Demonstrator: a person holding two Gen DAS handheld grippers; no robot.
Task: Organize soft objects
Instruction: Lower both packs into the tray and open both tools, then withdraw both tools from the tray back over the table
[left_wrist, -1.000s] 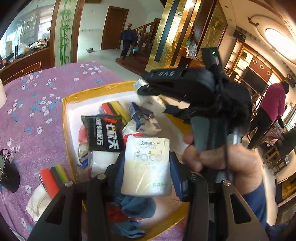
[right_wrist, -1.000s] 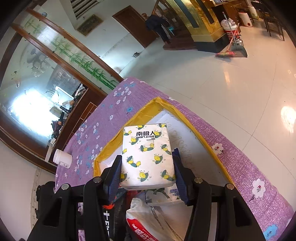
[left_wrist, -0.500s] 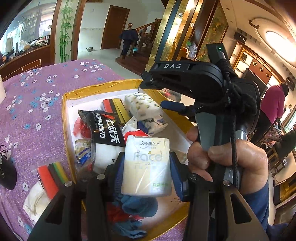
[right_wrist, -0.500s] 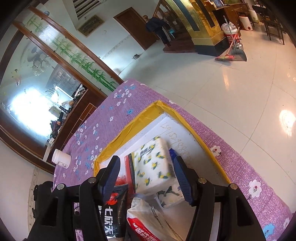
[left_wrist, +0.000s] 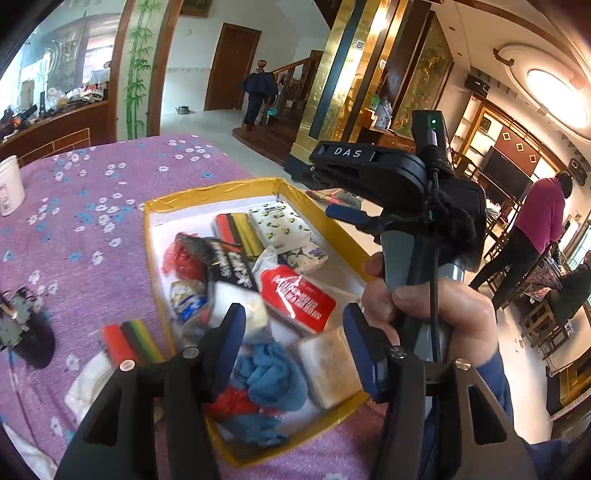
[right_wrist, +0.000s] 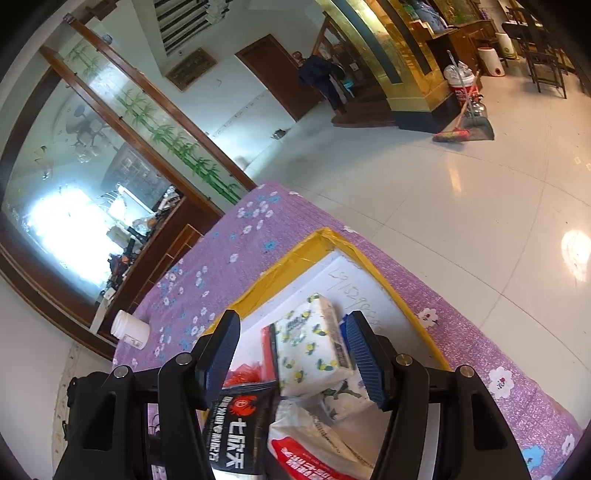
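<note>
- Left tool (left_wrist: 293, 345): jaws wide apart, nothing between them. A second ago I had the white "Face" tissue pack clamped here; it's gone from the jaws now. I can't pick it out in the pile, and the view is blurred low down, so I'd guess it dropped under or behind the tool.
- Right tool (right_wrist: 291, 354): jaws spread, empty. The lemon-print tissue pack (right_wrist: 314, 339) it let go half a second ago lies just ahead between the tips, not touched by either pad, leaning on a second small pack.
- Yellow-rimmed tray (left_wrist: 207, 194) sits under and ahead of both tools on the purple bench (left_wrist: 92, 221).
- Ahead of the left tool: red pouch (left_wrist: 297, 295), black snack packet (left_wrist: 231, 267), blue cloth (left_wrist: 271, 373) right below the jaws, tan sponge block (left_wrist: 328, 367) by the right pad.
- Left of the left tool, outside the tray: striped colour pack (left_wrist: 131, 341) on the bench with something white beside it.
- Meaning for the task: both drops look done, both tools free. The striped pack outside the tray is the likely next pick, my judgement only.
</note>
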